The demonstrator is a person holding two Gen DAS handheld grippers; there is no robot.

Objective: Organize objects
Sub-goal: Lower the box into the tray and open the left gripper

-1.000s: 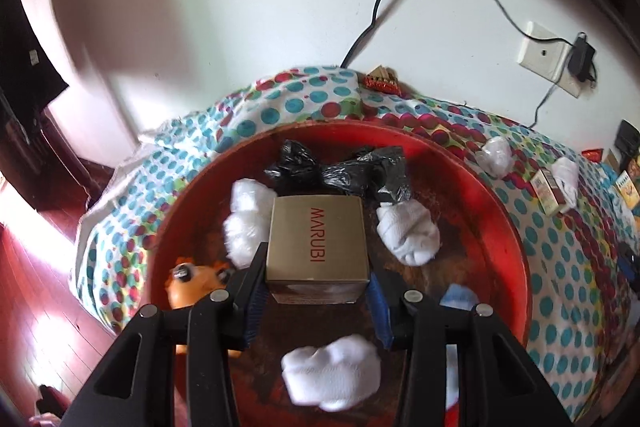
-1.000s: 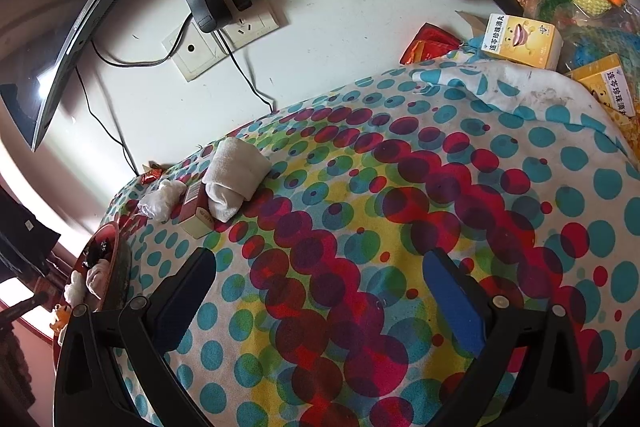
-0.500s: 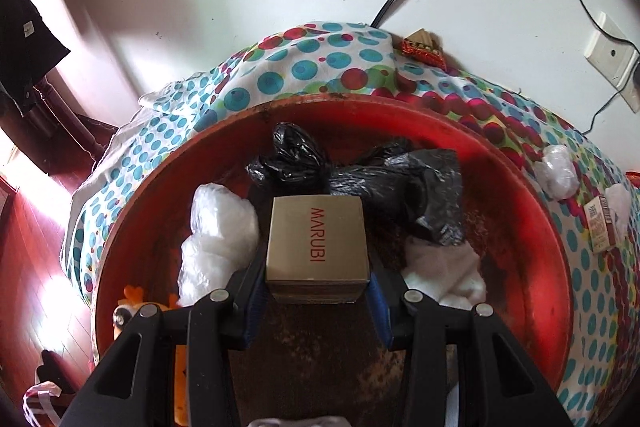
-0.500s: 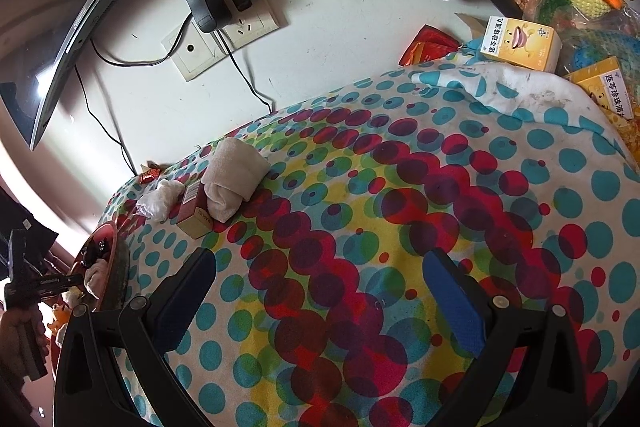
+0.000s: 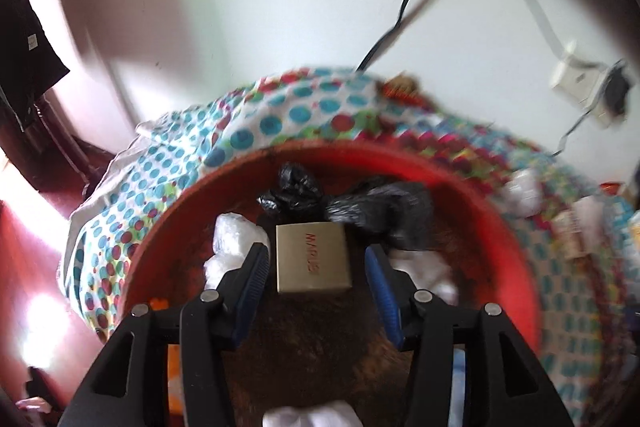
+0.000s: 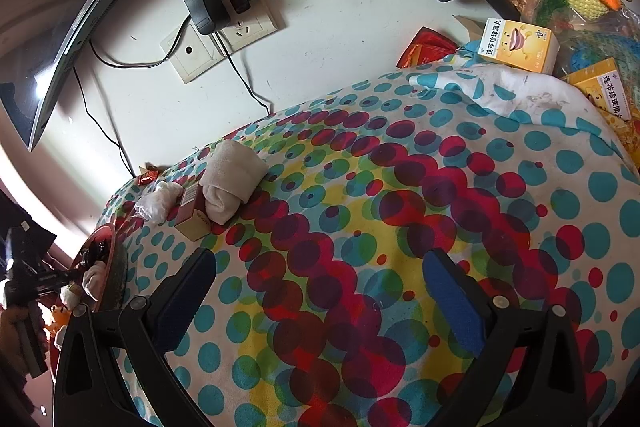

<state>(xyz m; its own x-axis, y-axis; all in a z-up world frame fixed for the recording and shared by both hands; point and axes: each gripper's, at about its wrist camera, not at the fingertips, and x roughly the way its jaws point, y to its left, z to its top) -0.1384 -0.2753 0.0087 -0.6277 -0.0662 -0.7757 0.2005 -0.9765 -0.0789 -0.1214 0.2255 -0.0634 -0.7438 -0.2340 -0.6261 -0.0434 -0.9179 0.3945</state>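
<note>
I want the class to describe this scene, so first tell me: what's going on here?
A person is tidying objects off a spotted cloth into a red tub. The left gripper has just been opening around a gold box that now sits in the tub beside a black bag and white wads, with gaps either side. The right gripper hangs open over the cloth, holding nothing. A rolled sock and a small carton lie unsorted.

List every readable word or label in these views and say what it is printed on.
"MARUBI", blurred: gold box in the red tray.
"连芩珍珠滴丸": yellow carton by the wall.
"连芩珍珠滴", cut off: second yellow carton.
Small brown box: print too small to read.
</note>
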